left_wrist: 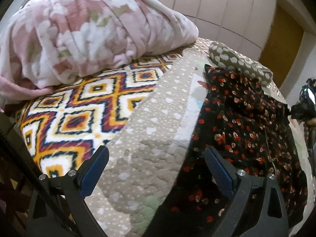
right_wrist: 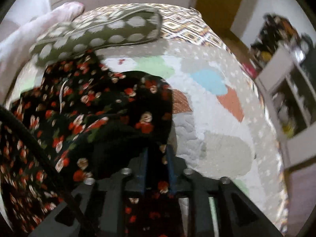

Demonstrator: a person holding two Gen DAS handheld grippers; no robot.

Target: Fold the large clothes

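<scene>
A bed [left_wrist: 138, 118] filled most of both views, under a beige quilt with small white hearts [left_wrist: 150, 106]. In the left wrist view a diamond-patterned blanket [left_wrist: 83, 106] lay at the left, and a bundled pink and white blanket [left_wrist: 94, 29] sat in the upper left. A dotted pillow [right_wrist: 98, 37] lay near the top of the right wrist view. Pale wardrobe panels [left_wrist: 217, 6] stood behind — one caught a spot of light. A brown door [left_wrist: 280, 41] was at the right. Blurred white shelves [right_wrist: 286, 90] stood at the right edge.

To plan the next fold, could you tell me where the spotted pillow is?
The spotted pillow lies at the bed's far end, resting on the flowered dress.
</scene>
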